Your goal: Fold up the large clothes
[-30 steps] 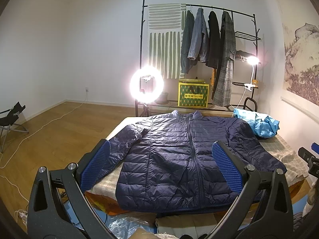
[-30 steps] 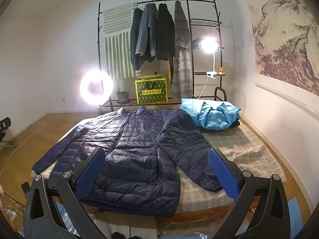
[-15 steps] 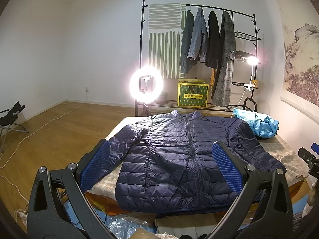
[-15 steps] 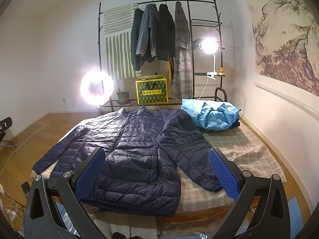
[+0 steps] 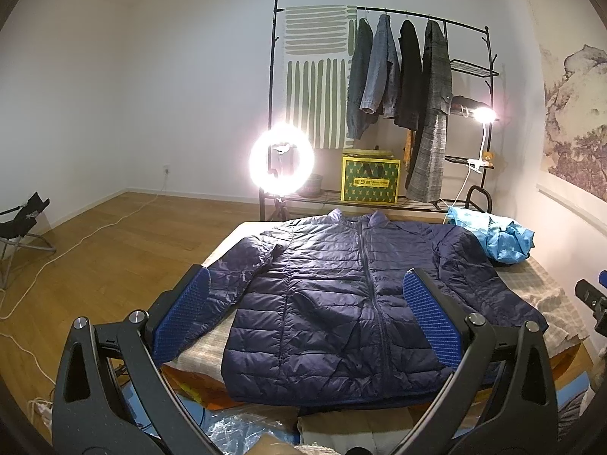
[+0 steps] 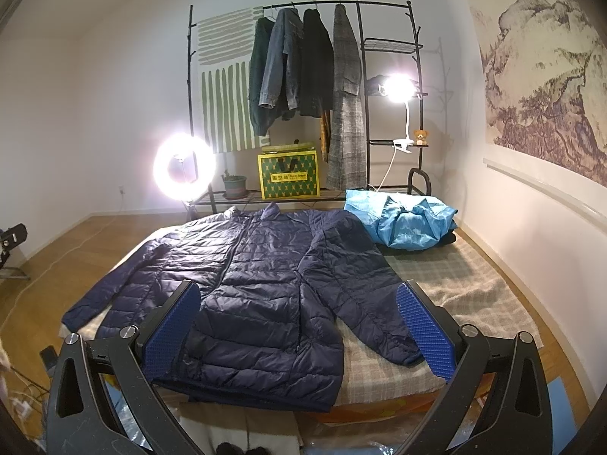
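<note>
A navy quilted puffer jacket [image 5: 334, 295] lies flat and face up on the plaid-covered bed [image 5: 546, 284], zipped, collar at the far end, both sleeves spread out. From the right wrist the same jacket [image 6: 258, 284] fills the bed's left half. My left gripper [image 5: 303, 318] hangs open above the near hem, holding nothing. Over the near edge by the right sleeve cuff [image 6: 402, 352], my right gripper [image 6: 299, 322] is open too, and empty. Part of the right gripper [image 5: 592, 299] shows at the right edge of the left wrist view.
A crumpled light-blue garment [image 6: 406, 220] sits at the bed's far right corner. Behind the bed stand a clothes rack [image 5: 398, 76] with hanging coats, a lit ring light [image 5: 281, 161], a yellow box [image 6: 288, 176] and a clip lamp [image 6: 396, 89]. Wooden floor with cables lies left.
</note>
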The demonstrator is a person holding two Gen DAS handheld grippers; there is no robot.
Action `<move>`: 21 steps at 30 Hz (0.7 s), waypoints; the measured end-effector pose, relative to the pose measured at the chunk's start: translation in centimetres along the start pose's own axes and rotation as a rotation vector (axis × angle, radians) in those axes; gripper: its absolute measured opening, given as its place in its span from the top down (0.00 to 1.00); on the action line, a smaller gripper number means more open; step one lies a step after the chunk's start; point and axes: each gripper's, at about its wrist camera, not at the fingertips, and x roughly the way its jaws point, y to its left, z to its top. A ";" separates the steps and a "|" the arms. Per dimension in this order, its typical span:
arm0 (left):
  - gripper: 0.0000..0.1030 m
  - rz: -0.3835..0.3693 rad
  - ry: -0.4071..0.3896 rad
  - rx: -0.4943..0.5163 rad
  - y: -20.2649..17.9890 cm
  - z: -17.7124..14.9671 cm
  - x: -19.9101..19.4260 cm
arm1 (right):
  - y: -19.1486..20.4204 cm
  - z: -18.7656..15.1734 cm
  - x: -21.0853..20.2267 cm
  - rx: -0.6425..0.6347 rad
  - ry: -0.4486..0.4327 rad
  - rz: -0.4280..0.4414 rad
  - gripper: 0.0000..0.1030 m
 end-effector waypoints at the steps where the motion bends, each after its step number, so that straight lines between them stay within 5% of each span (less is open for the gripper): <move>1: 0.00 0.002 0.001 0.001 0.0 0.0 0.0 | 0.1 0.1 -0.1 -0.002 -0.003 0.001 0.01; 21: 0.00 0.044 0.025 -0.015 0.9 1.7 3.4 | 1.8 3.3 0.4 -0.032 -0.059 0.029 0.01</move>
